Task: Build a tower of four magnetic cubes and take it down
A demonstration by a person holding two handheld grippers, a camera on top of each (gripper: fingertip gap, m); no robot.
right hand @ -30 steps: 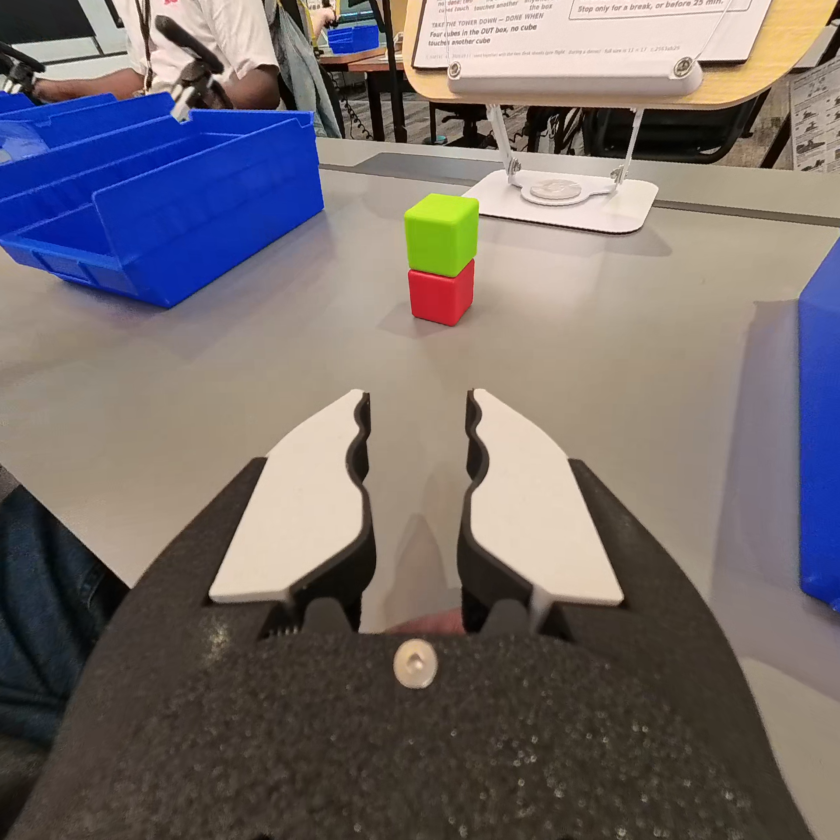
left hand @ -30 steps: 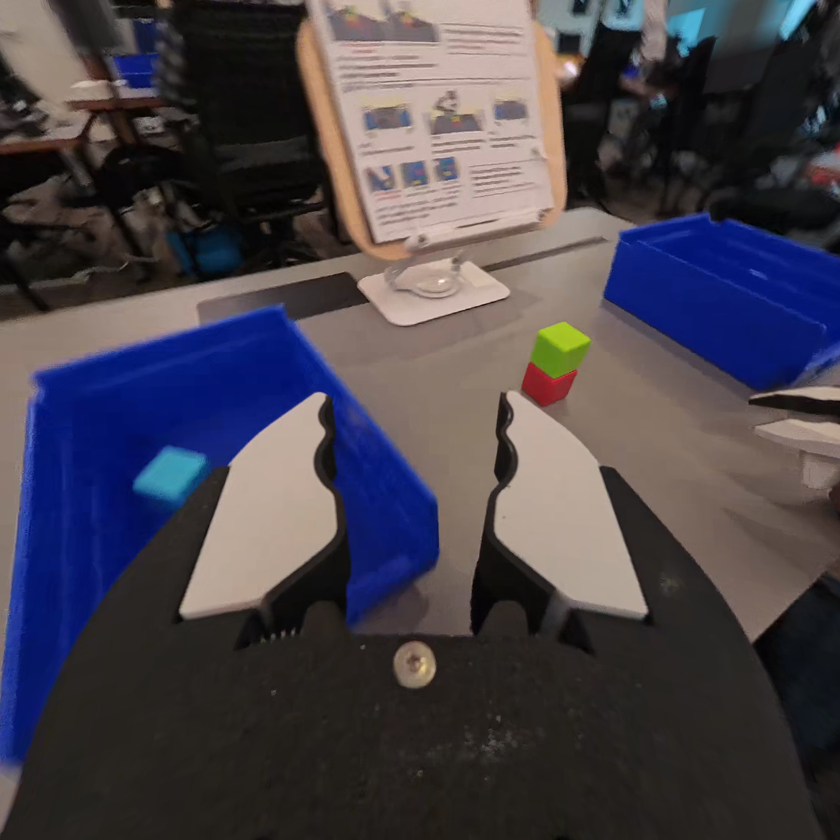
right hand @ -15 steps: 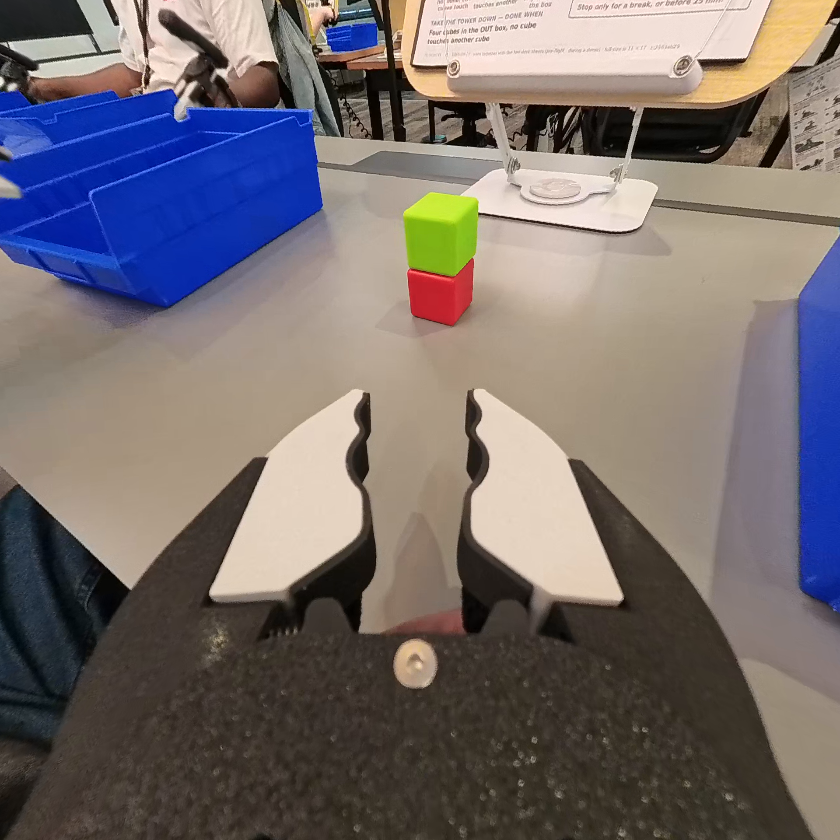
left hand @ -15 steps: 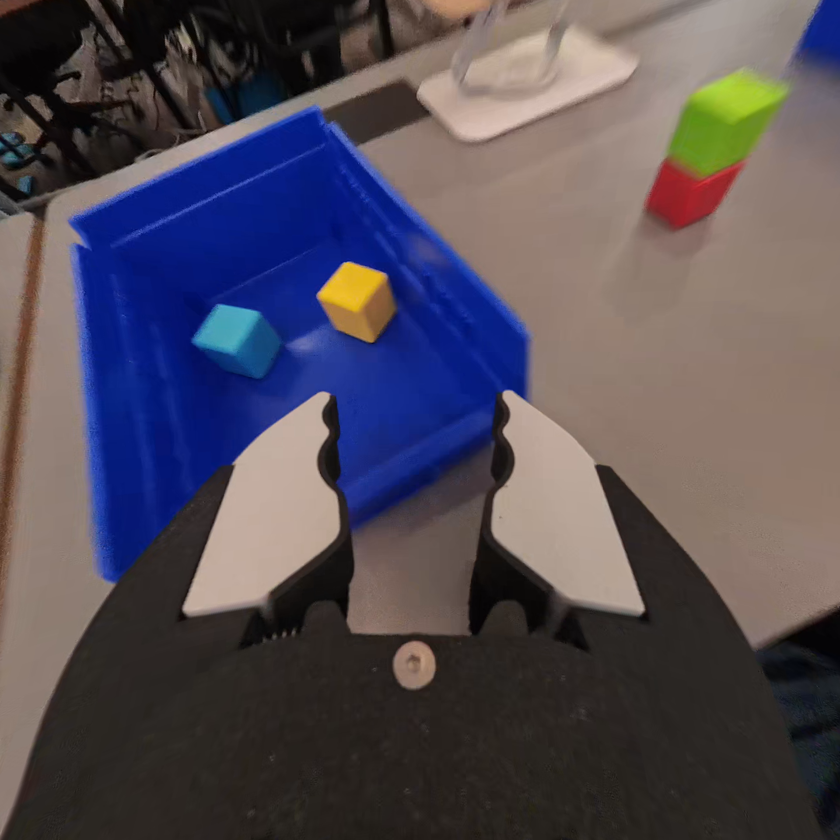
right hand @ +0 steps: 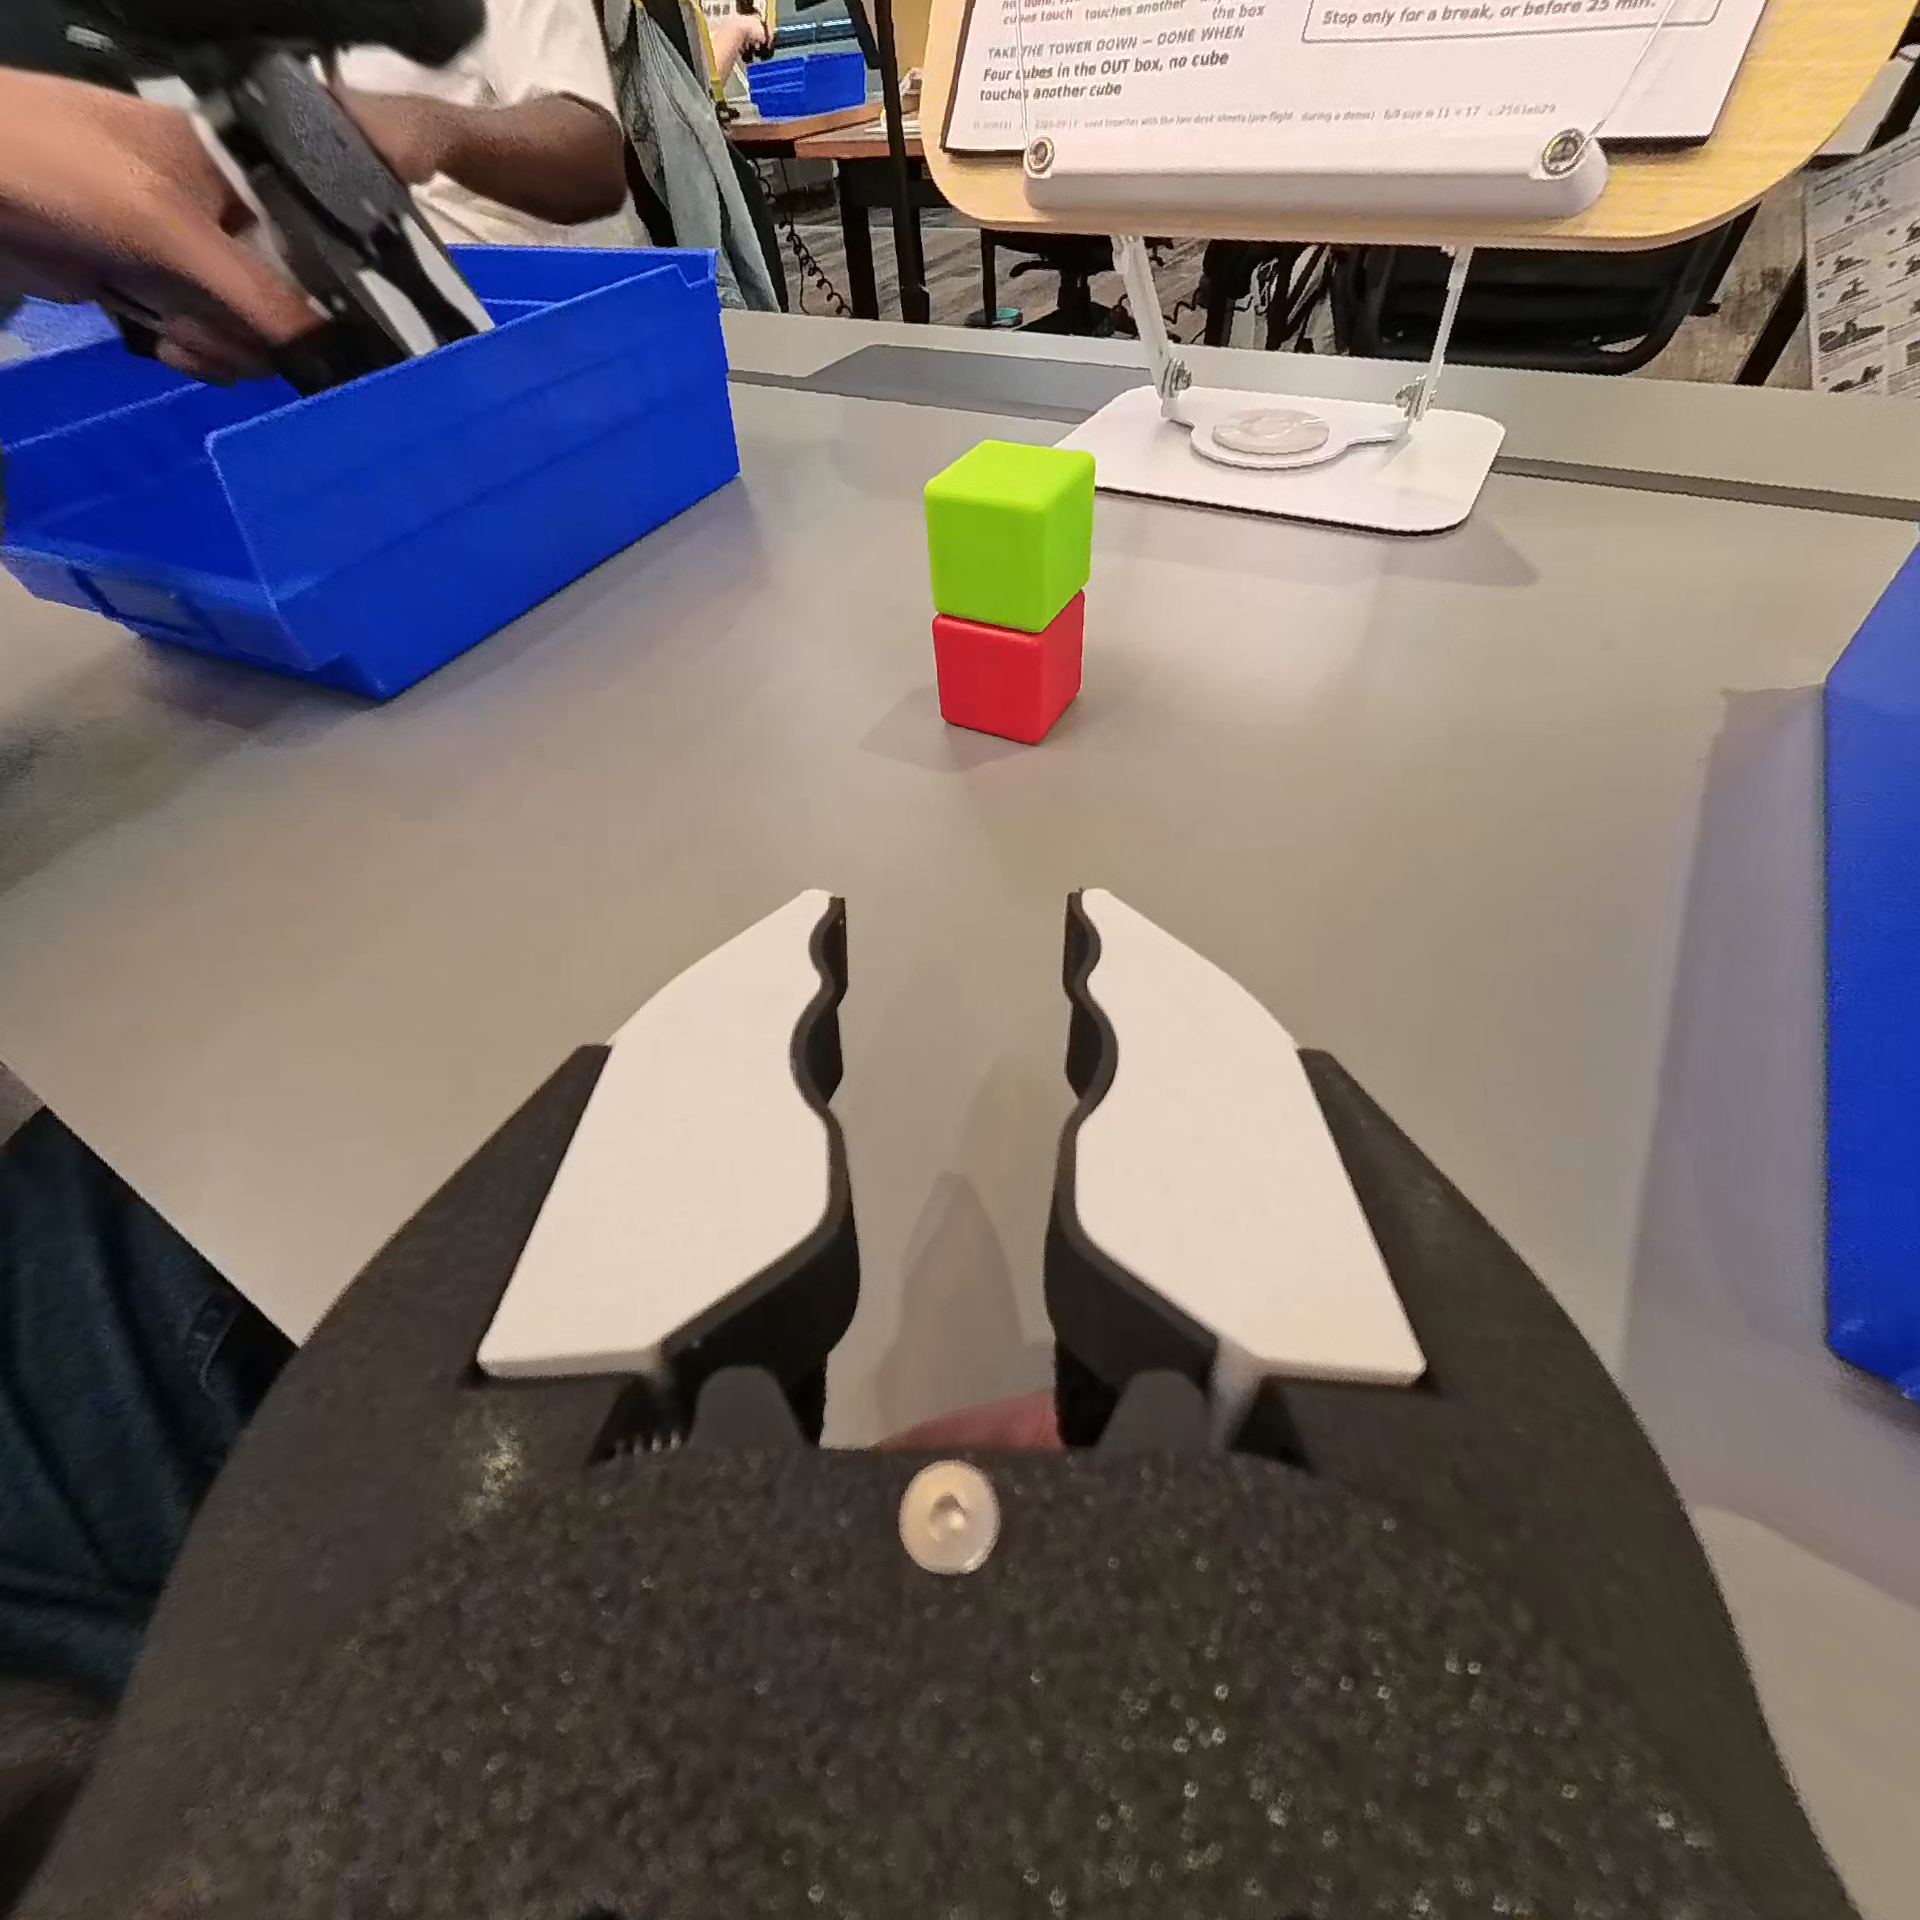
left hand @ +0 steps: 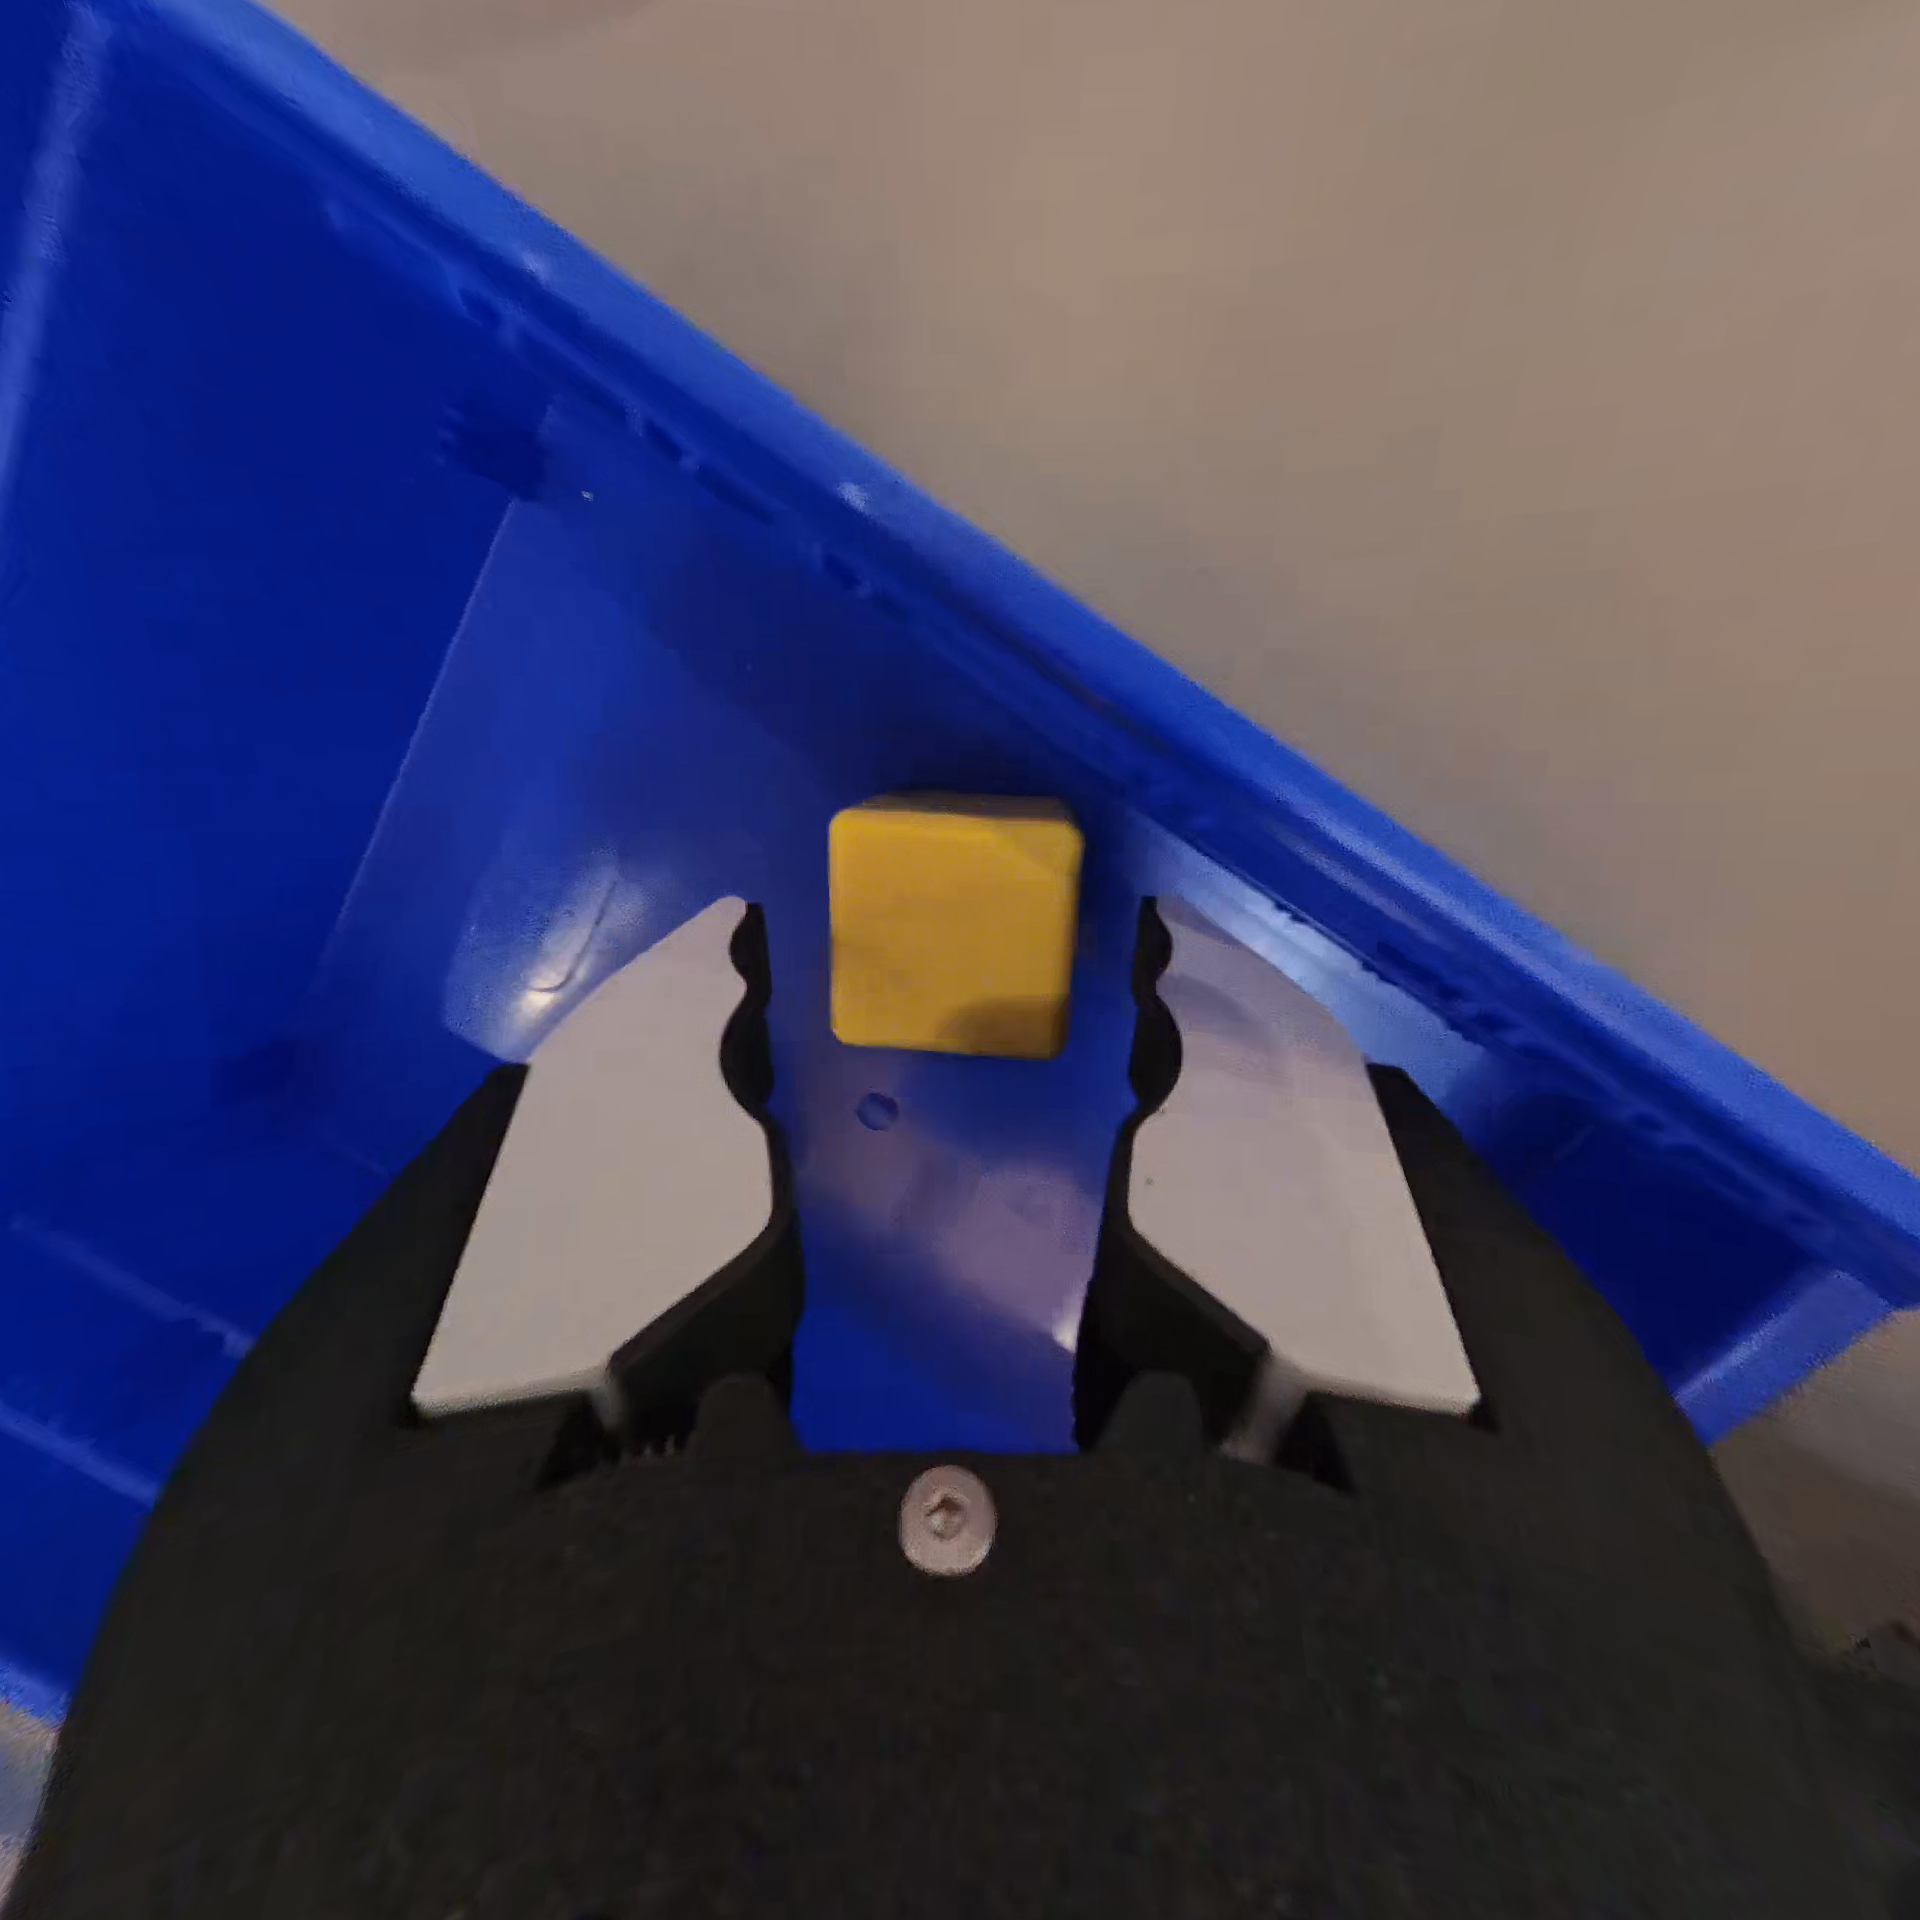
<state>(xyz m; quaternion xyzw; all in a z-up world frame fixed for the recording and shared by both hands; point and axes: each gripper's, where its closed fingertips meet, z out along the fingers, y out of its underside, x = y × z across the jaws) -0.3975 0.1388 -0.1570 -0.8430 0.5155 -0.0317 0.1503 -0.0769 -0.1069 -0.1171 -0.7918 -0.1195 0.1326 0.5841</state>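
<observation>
1. The left gripper (left hand: 943, 914) is down inside the blue bin (left hand: 312, 520) with its jaws wide apart. The yellow cube (left hand: 954, 925) sits on the bin floor between the fingertips, with a gap on each side, so nothing is gripped yet.
2. The right gripper (right hand: 956, 904) hovers low over the grey table (right hand: 416, 883), jaws parted and empty, pointing at the tower from the near side.
3. The tower is half built: the green cube (right hand: 1010, 532) sits on the red cube (right hand: 1006, 675), slightly skewed, out on the table to the right of the bin.
4. Left to do: close on the yellow cube, carry it from the bin to the green cube's top, add a fourth cube, then take the tower down.
5. The fourth cube is not visible; it may lie elsewhere in the bin, outside the close left wrist view.
6. A second blue bin (right hand: 1870, 987) stands at the table's right edge, on the far side of the tower from the first bin.
</observation>
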